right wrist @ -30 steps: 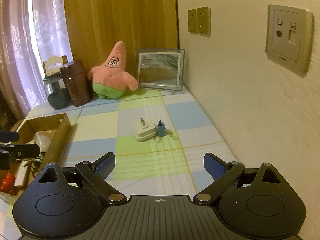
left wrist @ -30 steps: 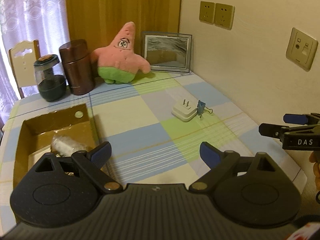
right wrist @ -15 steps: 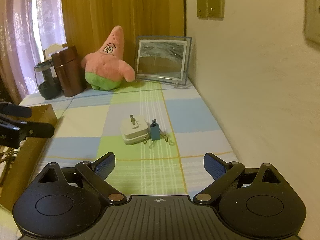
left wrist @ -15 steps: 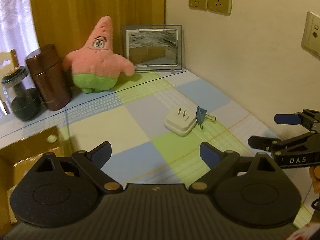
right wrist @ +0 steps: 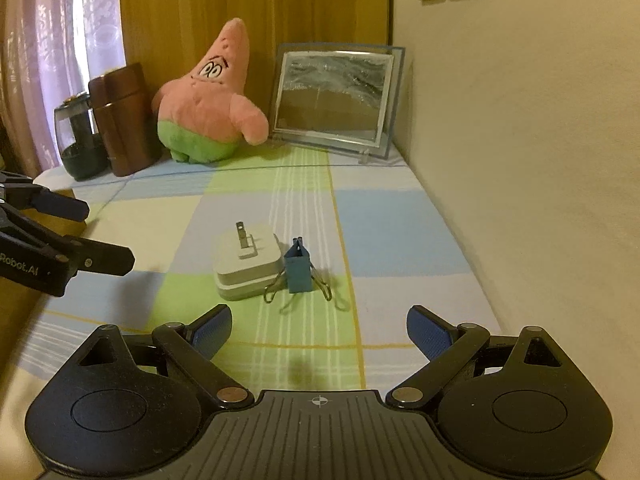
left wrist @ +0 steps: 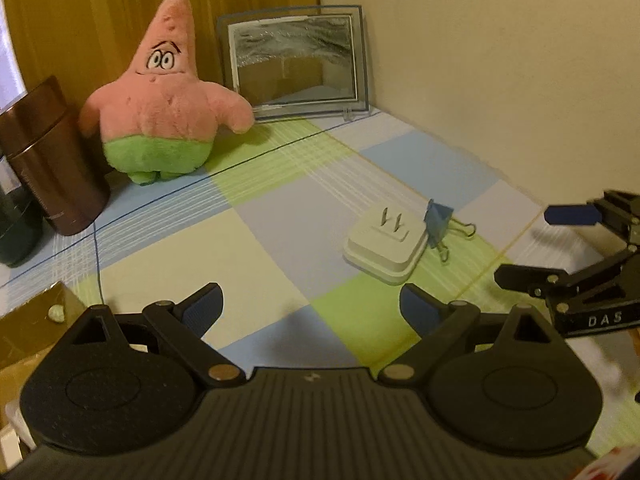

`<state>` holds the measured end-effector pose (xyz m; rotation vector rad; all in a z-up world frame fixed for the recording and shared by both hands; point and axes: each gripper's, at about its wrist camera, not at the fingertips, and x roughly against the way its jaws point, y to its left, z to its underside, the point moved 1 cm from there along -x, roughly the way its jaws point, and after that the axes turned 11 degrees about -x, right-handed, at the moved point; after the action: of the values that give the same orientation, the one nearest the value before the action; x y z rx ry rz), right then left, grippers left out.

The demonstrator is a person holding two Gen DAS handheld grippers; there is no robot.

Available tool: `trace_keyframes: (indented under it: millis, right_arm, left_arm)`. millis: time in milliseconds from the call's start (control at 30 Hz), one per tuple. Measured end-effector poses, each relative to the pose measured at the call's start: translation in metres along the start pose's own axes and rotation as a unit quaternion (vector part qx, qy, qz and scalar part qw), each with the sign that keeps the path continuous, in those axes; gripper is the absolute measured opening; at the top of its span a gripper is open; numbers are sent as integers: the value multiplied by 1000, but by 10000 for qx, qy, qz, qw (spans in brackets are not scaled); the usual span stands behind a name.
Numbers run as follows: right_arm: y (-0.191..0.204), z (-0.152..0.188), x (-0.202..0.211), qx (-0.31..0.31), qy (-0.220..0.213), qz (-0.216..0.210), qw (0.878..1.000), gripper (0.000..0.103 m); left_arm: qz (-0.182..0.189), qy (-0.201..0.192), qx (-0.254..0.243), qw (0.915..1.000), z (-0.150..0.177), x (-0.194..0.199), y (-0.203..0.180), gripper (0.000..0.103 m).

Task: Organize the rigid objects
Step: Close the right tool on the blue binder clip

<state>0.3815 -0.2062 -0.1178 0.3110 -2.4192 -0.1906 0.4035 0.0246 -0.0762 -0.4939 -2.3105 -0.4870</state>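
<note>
Between the blue pads of the right gripper (right wrist: 319,332) nothing is held; jaws stand wide apart, aimed down at the checked tablecloth (right wrist: 384,220). Left gripper (left wrist: 310,306) likewise: jaws wide apart, empty.

Targets: white plug adapter (right wrist: 246,262), prongs up, lying flat; blue binder clip (right wrist: 298,270) touching its right side, wire handles splayed on the cloth. Both sit just ahead of the right jaws, slightly left of their centre line. From the left wrist view the pair lies ahead and to the right.

Step in hand, as judged: approach for a first pick. The clip is nearer the right gripper's line; take it across its blue body, not the wires, which would likely spring or slip. Clip and adapter touch, so a pad pushed down between them may shove the adapter. Come in from the clip's free right side, or lift straight up.

Room: wall (right wrist: 520,160) close on the right, little lateral margin there. Left gripper sits near on the left, so avoid crossing paths. Cardboard box (left wrist: 28,328) at the left edge looks like the drop point. Plush star (right wrist: 208,112), picture frame (right wrist: 334,98) and brown canister (right wrist: 122,120) stand well apart at the back.
</note>
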Motion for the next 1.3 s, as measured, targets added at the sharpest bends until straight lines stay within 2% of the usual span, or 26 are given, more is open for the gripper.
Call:
trace_keyframes:
  millis: [100,267,467,667,933,1133,1300]
  right_arm:
    - [-5,-2,-15,-85,-5,-108,9999,92]
    - [-2,-6,-34,-70,5,-326,9994,78]
    - [1,-8,-54,-28,100,-307,9995,60]
    - [2,-6,-62,95,165,-353,9992,47]
    - [-1,-7,-52,115,75,-292,9995,45]
    - [-20,-5,-41,-45,26,-83,10000,45]
    - [-33,-1,-33,-96,50,14,9999,45]
  left_arm:
    - [11,3,-57,10000,-1,-8,4,93]
    - [32,3,-108,9999,-3,-16,8,93]
    - [78,9,-121,9999,-2,-23,10,93]
    - [168,47,-149,9997,1,-29,6,93]
    - [368,-1,-303,9989,-1,-40,-4,93]
    - [671,-213,-438,9966,-8,-52,-18,93]
    - [856,-365,-600,9938,-13,-67,-32,87]
